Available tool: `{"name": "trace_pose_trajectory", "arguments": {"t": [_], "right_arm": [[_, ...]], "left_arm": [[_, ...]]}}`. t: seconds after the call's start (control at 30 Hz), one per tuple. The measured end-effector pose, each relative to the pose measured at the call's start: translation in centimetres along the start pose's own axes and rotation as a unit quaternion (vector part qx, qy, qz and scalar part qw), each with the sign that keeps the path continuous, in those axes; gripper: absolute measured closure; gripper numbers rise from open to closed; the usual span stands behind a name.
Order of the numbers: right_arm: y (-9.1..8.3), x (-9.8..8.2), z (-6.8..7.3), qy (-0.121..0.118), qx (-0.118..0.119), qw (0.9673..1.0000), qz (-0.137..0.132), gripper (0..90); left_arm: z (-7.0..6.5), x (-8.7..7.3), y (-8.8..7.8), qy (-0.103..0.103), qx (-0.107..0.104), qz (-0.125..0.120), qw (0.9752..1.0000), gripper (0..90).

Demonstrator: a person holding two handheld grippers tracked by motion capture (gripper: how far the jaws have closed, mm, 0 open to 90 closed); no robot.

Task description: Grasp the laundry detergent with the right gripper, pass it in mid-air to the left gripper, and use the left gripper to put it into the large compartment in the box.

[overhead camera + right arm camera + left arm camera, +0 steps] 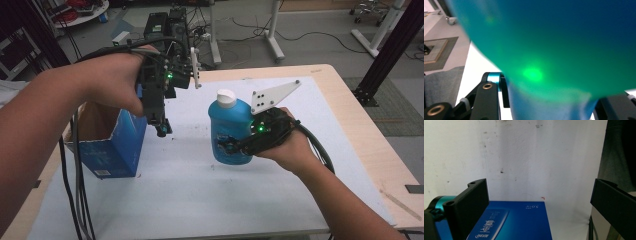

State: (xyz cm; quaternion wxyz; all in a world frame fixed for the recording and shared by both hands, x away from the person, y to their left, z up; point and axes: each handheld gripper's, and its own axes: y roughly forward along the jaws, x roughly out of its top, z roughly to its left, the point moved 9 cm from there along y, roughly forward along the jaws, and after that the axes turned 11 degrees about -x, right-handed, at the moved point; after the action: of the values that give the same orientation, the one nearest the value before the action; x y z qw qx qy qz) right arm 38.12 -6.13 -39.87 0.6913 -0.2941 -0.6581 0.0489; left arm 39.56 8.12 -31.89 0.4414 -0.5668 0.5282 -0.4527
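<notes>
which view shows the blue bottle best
The high view: the blue bottle shows whole there, white cap up, clamped in the right gripper above the table. The right gripper view has it as a close blurred blue-green mass between the jaws. The left gripper view looks at the blue box instead.

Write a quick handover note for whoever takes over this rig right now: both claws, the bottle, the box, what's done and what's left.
Right claw: shut on the blue bottle, held upright above the white mat, white cap on.
Left claw: open, holding nothing, hanging by the blue box's right edge.
Blue box: upright at the mat's left side, top open.
Done: bottle picked up.
Left: probably lowering the bottle into the box; nothing shows it has been in there yet.
</notes>
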Motion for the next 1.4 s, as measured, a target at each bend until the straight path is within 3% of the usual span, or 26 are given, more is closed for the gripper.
{"name": "trace_pose_trajectory", "arguments": {"t": [0.47, 0.67, 1.1, 1.4], "right_arm": [[2.7, 0.6, 2.1, -0.022, 0.058, 0.9981, -0.003, 46.0], [3.9, 0.9, 2.8, -0.028, 0.071, 0.997, -0.001, 46.1], [6.0, 2.7, 3.8, -0.038, 0.086, 0.9955, -0.016, 46.2], [6.5, 3.3, 3.8, -0.035, 0.086, 0.9955, -0.017, 46.3]], "left_arm": [[-0.5, 1.2, -0.1, 0.013, -0.002, 0.01, 0.9999, 1.8], [-0.7, 1.7, 0.0, 0.014, -0.004, 0.012, 0.9998, 1.8], [-1.0, 1.8, 0.0, 0.02, -0.005, 0.027, 0.9994, 1.8], [-1.2, 2.1, 0.3, 0.019, -0.004, 0.032, 0.9993, 1.8]]}}
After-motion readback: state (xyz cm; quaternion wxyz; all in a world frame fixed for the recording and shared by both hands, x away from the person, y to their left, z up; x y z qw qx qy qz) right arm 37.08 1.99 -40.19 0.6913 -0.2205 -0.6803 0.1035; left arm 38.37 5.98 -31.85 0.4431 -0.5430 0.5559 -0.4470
